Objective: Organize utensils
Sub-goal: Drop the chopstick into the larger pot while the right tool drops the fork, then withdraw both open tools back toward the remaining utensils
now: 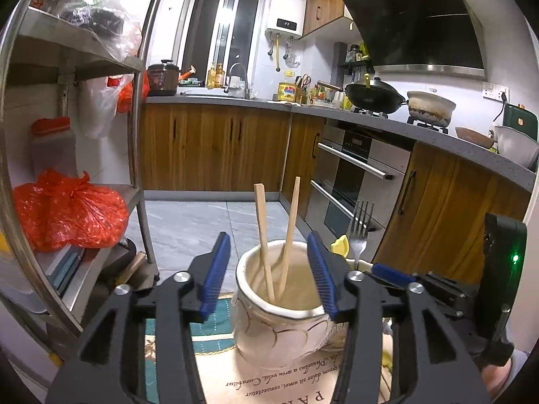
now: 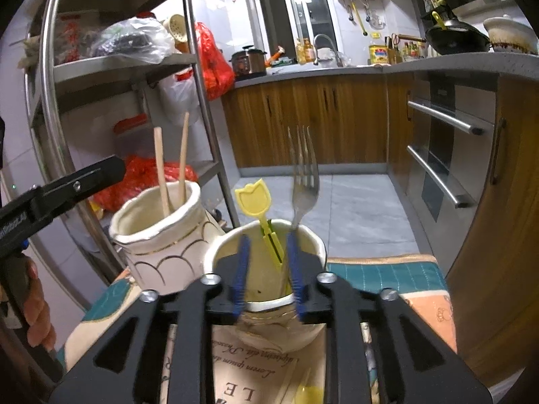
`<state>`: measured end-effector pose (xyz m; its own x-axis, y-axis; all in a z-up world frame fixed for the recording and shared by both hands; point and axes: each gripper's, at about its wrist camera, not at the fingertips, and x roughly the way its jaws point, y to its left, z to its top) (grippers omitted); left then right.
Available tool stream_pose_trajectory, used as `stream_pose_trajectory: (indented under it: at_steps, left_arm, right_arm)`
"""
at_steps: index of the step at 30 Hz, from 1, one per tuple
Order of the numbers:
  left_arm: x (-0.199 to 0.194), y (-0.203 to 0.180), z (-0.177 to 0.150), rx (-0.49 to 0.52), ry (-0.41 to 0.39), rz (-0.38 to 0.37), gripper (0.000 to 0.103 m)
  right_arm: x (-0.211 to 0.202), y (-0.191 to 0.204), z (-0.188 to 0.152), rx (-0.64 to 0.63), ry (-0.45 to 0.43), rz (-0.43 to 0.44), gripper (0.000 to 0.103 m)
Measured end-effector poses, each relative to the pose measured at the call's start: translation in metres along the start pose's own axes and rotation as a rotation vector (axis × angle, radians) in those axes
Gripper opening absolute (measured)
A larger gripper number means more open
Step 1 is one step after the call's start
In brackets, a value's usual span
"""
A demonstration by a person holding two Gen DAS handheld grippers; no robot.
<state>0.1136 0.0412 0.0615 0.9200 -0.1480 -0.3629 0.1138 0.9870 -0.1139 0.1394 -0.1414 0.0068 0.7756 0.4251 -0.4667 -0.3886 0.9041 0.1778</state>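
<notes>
Our left gripper stands wide, empty, above the cream ceramic jar holding 2 wooden chopsticks. Our right gripper gapes narrowly; the steel fork stands free in the second cream cup.

The left gripper stands open around a cream jar on a patterned cloth; two wooden chopsticks lean inside. Just right, a fork stands upright
</notes>
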Motion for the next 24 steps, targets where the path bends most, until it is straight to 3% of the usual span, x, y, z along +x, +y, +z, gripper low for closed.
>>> stream_pose_trajectory:
  at_steps: [9,12,15,24]
  left_arm:
    - [-0.034,-0.003,0.002,0.007,-0.033,-0.001,0.084]
    - [-0.049,-0.006,0.001,0.009,-0.036,-0.019,0.09]
    - [-0.064,-0.012,-0.001,0.017,-0.044,-0.023,0.097]
    - [-0.099,-0.026,-0.005,0.01,-0.047,-0.047,0.097]
  right_arm:
    - [-0.037,-0.004,0.003,0.026,-0.045,-0.02,0.082]
    - [-0.055,-0.008,0.001,0.032,-0.058,-0.027,0.096]
    - [-0.072,-0.017,-0.001,0.052,-0.051,-0.053,0.098]
    - [-0.114,-0.04,-0.012,0.084,-0.058,-0.171,0.098]
